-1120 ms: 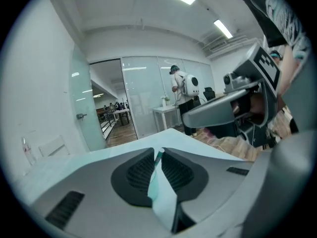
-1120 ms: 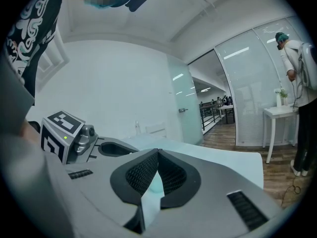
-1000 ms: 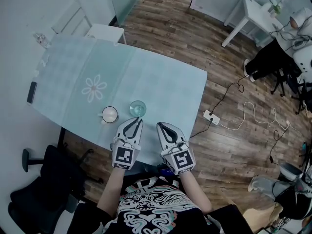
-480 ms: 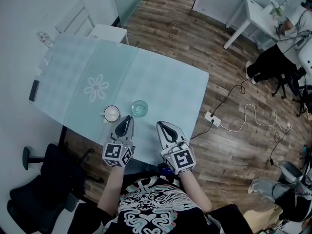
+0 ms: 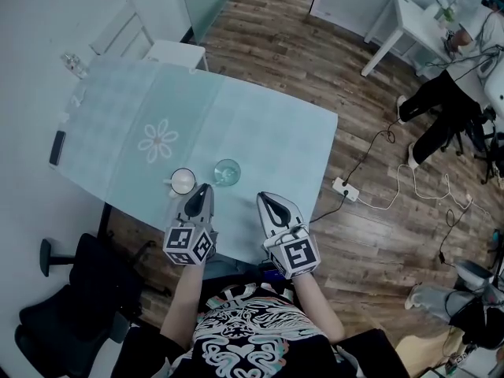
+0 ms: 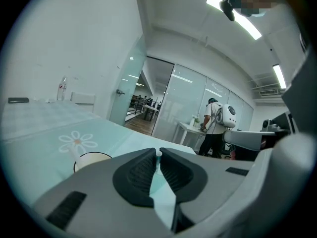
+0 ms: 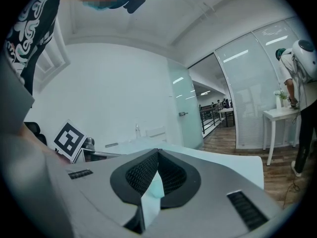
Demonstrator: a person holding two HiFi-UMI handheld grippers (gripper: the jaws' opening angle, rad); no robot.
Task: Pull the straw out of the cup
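A clear glass (image 5: 227, 172) stands near the front edge of the pale teal table (image 5: 268, 132), with a white cup (image 5: 183, 181) to its left. My left gripper (image 5: 207, 189), rolled onto its side, points at the glass's near left rim. In the left gripper view its jaws have just been closing to a thin slit, and the top end of the straw (image 6: 157, 154) sits between the fingertips, which touch it on both sides. The glass itself is hidden behind the jaws there; the white cup (image 6: 91, 158) shows to the left. My right gripper (image 5: 268, 201) hovers shut and holds nothing, right of the glass.
A dark phone (image 5: 57, 148) and a small bottle (image 5: 71, 63) lie at the table's far left. A white chair (image 5: 179, 53) stands behind the table and a black office chair (image 5: 75, 290) at the near left. A power strip (image 5: 343, 189) with cables lies on the floor at the right.
My left gripper has rolled onto its side, shifted a little left, and its jaws have narrowed from clearly apart to a slit. The right gripper has stayed put.
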